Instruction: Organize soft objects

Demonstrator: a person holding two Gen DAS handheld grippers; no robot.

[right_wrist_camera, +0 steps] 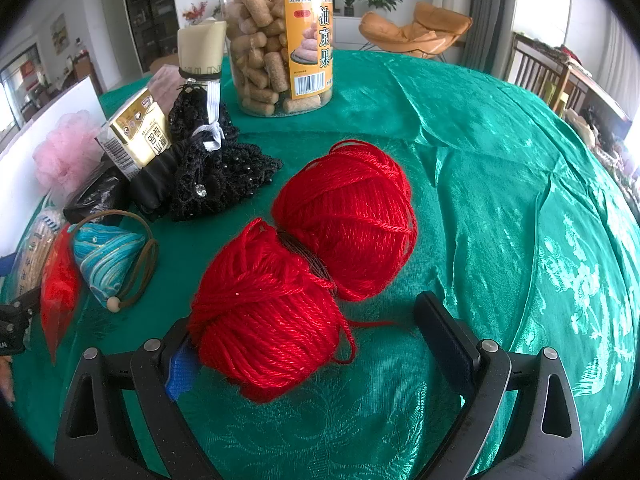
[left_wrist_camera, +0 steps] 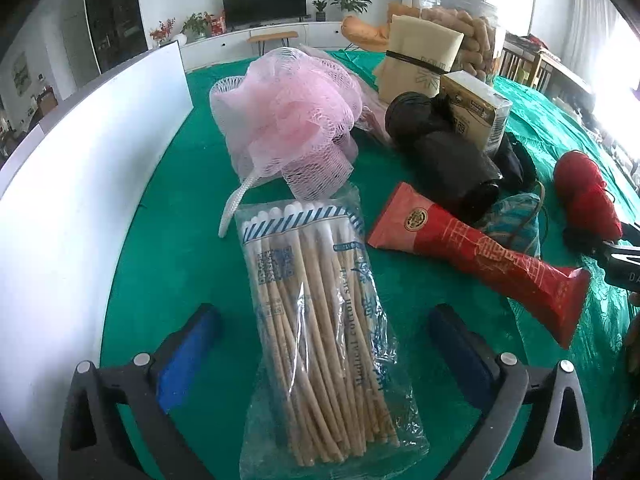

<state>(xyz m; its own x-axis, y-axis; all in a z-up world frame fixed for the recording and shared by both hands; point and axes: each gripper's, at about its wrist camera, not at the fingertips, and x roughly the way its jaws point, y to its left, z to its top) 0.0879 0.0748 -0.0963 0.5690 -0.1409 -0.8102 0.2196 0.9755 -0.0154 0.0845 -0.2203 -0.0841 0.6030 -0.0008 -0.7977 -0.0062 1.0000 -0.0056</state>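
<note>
Both hands look to be at the reaching stage of sorting the soft things, with nothing lifted yet. The left claw [left_wrist_camera: 320, 344] is spread wide, its blue pads either side of the bag of cotton swabs [left_wrist_camera: 320, 320], which lies flat on the green-clothed surface [left_wrist_camera: 160, 240] between the fingers and runs straight ahead of them; neither pad touches it. The next move here is probably to go lower and close across the bag's narrow width, gently, since the film is slippery. Just beyond the bag's far end sits the pink bath pouf [left_wrist_camera: 288, 120], and ahead to the right the red packet [left_wrist_camera: 480, 256] lies close, leaving little room on that side. The right claw [right_wrist_camera: 304, 344] is likewise released, with the red yarn [right_wrist_camera: 304, 256] between its fingers: the near ball seems to press on the left pad, though the view is unclear there, while the right pad stands clear. Closing should catch the near ball. To its left lie the blue pouch [right_wrist_camera: 108, 260] and the black lace piece [right_wrist_camera: 216, 172]; the snack jar [right_wrist_camera: 276, 36] stands well ahead.
</note>
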